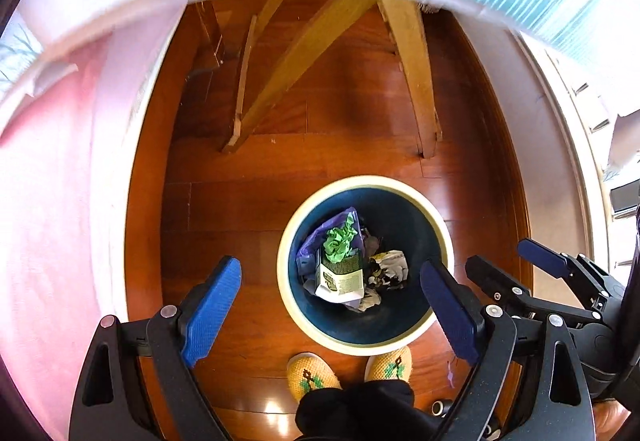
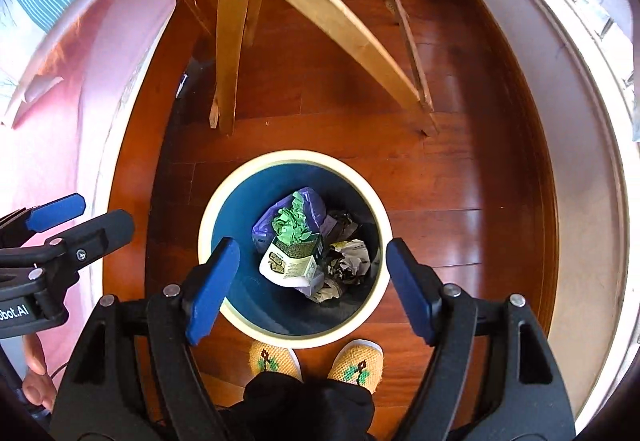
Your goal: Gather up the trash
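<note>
Both hand-held grippers, left point(image 1: 330, 315) and right point(image 2: 310, 291), hang spread and empty above a round bin point(image 2: 294, 161) on the wooden floor point(image 2: 440, 181). Inside lie a carton point(image 2: 290, 261), green crumpled paper point(image 2: 290, 223) and a purple bag point(image 2: 314, 203).

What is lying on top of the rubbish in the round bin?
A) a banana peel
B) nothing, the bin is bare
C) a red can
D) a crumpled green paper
D: a crumpled green paper rests atop a printed carton inside the bin.

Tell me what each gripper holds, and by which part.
Nothing. The left gripper and right gripper are both open and empty above the trash bin.
</note>
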A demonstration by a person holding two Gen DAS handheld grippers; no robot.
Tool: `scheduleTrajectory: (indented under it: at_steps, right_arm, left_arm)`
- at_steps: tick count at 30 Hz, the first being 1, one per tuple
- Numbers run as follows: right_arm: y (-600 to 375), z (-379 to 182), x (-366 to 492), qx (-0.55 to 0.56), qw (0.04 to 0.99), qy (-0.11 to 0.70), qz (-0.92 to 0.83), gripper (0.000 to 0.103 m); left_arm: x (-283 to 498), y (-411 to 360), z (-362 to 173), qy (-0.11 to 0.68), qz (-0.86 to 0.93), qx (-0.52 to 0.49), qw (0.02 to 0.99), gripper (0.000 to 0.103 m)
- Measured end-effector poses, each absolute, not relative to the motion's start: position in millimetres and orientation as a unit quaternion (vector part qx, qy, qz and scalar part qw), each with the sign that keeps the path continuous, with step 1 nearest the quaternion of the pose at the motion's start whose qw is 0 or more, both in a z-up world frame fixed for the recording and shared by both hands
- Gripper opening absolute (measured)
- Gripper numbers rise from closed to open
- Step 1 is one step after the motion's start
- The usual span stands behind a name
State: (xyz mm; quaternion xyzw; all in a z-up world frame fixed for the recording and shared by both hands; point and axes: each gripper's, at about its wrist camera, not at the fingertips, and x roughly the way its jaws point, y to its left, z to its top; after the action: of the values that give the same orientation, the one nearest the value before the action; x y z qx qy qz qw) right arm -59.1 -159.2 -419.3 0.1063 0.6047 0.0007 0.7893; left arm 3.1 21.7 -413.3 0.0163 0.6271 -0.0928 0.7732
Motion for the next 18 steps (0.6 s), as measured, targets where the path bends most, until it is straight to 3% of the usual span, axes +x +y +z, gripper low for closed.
scheduleTrajectory:
  at_steps: [18]
  right_arm:
    - [-182.2,-230.0,-31.6,0.144,0.839,0.523,-0.038,0.073]
  left_arm:
    - [28.4,17.3,-222.1,0.566,-0.082,0.002,0.821,0.092]
